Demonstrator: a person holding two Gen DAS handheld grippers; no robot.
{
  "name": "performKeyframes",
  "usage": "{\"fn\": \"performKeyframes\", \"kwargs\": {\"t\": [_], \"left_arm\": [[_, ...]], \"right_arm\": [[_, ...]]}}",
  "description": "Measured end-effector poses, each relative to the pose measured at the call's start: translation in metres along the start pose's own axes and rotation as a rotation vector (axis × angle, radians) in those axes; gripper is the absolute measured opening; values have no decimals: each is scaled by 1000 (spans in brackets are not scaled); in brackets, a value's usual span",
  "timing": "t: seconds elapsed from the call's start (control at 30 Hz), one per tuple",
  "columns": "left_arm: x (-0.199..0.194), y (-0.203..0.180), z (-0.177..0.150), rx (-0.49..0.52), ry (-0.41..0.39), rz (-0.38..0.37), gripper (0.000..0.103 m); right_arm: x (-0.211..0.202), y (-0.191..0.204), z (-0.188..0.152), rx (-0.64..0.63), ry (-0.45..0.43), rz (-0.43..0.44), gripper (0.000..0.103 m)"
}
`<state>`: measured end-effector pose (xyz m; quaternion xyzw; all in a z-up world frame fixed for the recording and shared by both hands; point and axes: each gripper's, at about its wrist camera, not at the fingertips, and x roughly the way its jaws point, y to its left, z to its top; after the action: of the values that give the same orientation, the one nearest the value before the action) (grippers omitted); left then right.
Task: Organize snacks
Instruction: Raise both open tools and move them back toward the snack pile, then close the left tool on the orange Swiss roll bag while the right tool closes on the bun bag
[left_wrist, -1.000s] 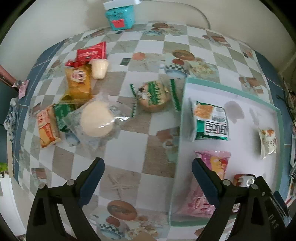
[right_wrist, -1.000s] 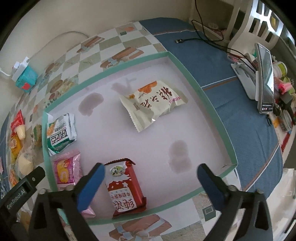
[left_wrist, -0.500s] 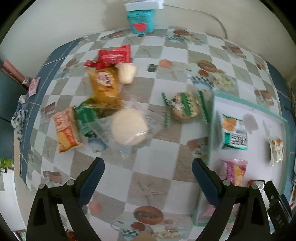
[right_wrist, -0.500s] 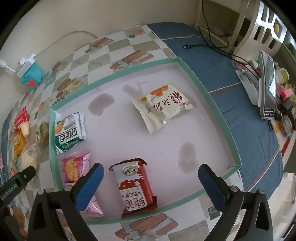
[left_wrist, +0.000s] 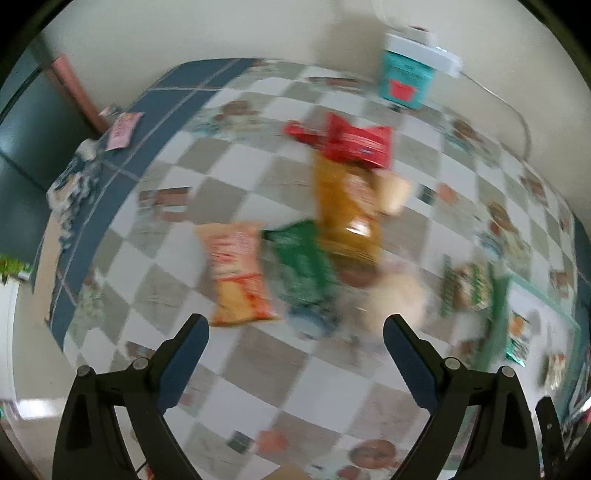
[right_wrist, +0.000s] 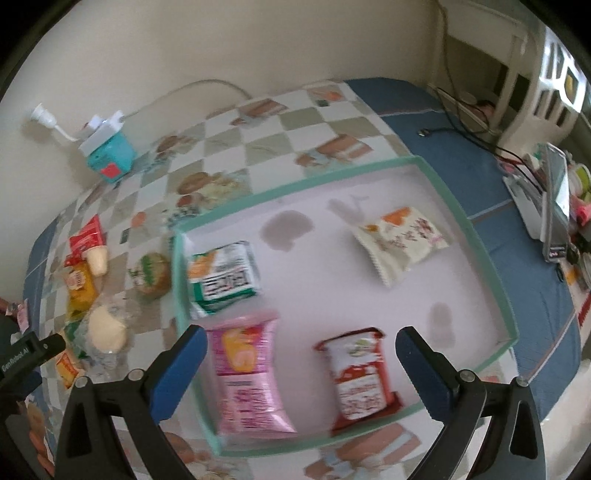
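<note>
1. The left claw (left_wrist: 295, 336) hangs spread wide above the checkered table (left_wrist: 258, 373), nothing between its blue pads; the view from it is blurred.
2. Just beyond it lies a loose cluster of snacks: an orange packet (left_wrist: 236, 273), a green packet (left_wrist: 304, 266) overlapping its edge, a yellow packet (left_wrist: 347, 206) above that, and a red packet (left_wrist: 354, 142) at the far end.
3. A pale round bun in clear wrap (left_wrist: 395, 299) sits just beside the green packet, and a green-striped round snack (left_wrist: 467, 284) lies between the bun and the tray's wall.
4. The right claw (right_wrist: 301, 345) is also spread wide and empty, above the near side of the teal-rimmed tray (right_wrist: 480, 243).
5. Inside the tray, well apart from each other: a pink packet (right_wrist: 247, 373), a red-and-white packet (right_wrist: 360, 373), a green-and-white packet (right_wrist: 221, 278) against the left wall, and a cream packet (right_wrist: 400, 240) toward the far right.
6. The tray's middle is bare.
7. A teal box (right_wrist: 110, 158) with a white plug block on top stands at the wall, a cord trailing behind it.
8. To the right of the tray the blue cloth runs to the table's edge, where a phone on a stand (right_wrist: 556, 210) and cables crowd the side.
</note>
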<state>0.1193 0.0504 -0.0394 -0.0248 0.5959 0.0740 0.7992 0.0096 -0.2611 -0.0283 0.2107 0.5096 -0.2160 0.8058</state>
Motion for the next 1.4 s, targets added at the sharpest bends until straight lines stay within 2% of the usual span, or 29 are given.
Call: {"fn": "performKeyframes", "kwargs": {"t": [0.4,0.67,0.83,0.97,1.2,1.4], "left_arm": [[30,86,21,-220,50,13,96],[54,113,25,-291,107,-1,96],[61,111,30,-289,116,-29,96],[66,93,36,-241,123,-57,96],[81,67,39,-183,160,-65,96],[91,61,39,-169,176,-62,96]], "right_arm": [[12,99,-12,-155,11,84,103],[26,151,-19,-219,37,152,103],[35,169,-17,-234,51,166,103],[44,180,-14,-245,67,178,103],[58,198,-14,-273,89,191,103],[70,216,-22,-322,118,196,103]]}}
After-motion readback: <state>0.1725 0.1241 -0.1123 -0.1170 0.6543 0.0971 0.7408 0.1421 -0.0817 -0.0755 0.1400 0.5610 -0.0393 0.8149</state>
